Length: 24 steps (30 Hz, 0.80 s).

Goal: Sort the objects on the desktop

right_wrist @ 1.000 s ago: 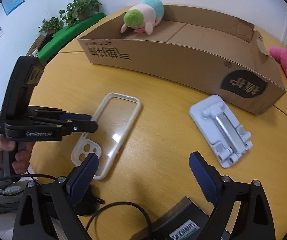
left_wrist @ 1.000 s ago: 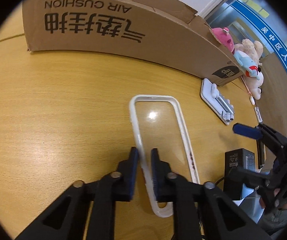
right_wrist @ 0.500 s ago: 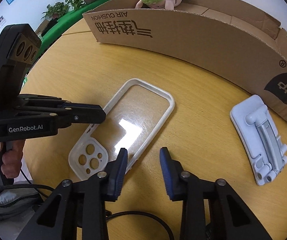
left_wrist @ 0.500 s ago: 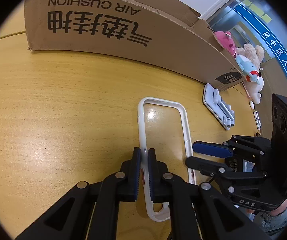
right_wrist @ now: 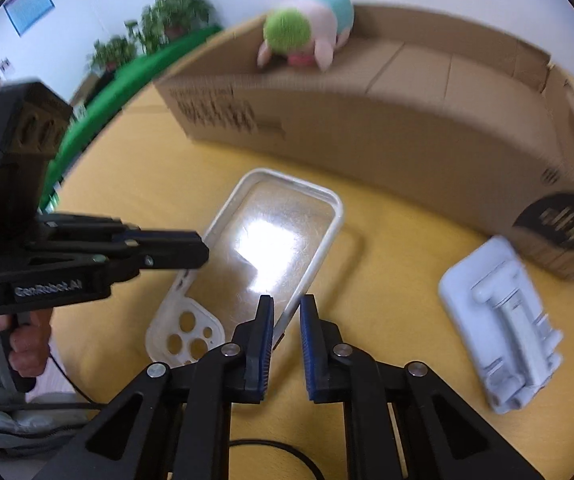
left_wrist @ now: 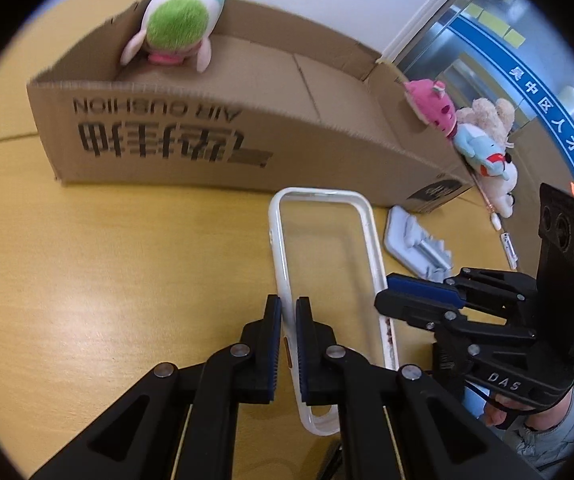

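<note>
Bright, even indoor light. A white glare patch sits on the clear phone case (right_wrist: 271, 240). The right wrist view is motion-blurred; fisheye edges curve into black corners.

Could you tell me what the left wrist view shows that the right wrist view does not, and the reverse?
Only the left wrist view shows the blue elephant plush and beige plush past the box's end. Only the right wrist view shows the potted plants and the case's camera cut-outs. Both show the clear phone case, pinched on opposite edges by the left gripper and right gripper, the cardboard box, the green-headed plush and the white phone stand.
</note>
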Motion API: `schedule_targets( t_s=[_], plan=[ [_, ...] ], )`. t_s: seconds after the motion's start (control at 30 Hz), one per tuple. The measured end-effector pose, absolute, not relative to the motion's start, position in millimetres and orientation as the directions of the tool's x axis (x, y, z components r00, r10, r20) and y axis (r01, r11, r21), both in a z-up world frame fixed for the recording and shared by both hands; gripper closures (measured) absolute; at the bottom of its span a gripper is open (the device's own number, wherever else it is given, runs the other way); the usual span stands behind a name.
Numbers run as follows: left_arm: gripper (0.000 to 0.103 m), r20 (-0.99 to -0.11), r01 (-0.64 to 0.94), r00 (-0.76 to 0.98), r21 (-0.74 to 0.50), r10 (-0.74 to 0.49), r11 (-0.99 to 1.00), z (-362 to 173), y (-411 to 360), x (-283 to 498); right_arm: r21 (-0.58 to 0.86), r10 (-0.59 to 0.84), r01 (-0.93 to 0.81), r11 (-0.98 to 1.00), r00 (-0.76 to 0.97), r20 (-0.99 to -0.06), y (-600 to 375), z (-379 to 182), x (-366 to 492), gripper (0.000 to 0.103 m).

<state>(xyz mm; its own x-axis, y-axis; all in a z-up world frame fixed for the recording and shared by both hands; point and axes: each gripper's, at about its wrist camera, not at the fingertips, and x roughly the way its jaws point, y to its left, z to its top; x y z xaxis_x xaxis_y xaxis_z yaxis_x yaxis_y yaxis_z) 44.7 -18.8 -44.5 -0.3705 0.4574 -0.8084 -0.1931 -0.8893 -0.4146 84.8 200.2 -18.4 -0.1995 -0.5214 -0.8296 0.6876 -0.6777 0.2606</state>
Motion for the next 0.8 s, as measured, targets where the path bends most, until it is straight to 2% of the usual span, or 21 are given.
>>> schedule_targets(
  t_s=[0.2,0.47,0.63,0.8],
  plan=[
    [0.098,-0.746,-0.278,-0.477,-0.374,0.465,-0.885,15.1,-14.7,39.2,0.188,-0.554,0.720,-0.668,-0.314,-0.771,208.6,41.5,85.1,0.094],
    [0.098,-0.621,-0.391,-0.641,-0.241,0.451,-0.888,111.6,-2.3,5.1,0.077,-0.591,0.745,-0.663,-0.457,-0.665,202.6,120.9,73.1,0.094],
    [0.098,-0.578,-0.420,-0.683,-0.189,0.447,-0.887,143.1,5.4,-15.7,0.049,-0.610,0.729,-0.682,-0.531,-0.588,204.5,165.4,54.6,0.094],
    [0.098,-0.549,-0.432,-0.699,-0.188,0.459,-0.882,160.9,6.9,-38.9,0.052,-0.625,0.719,-0.693,-0.564,-0.540,199.8,193.2,28.9,0.095]
  ],
)
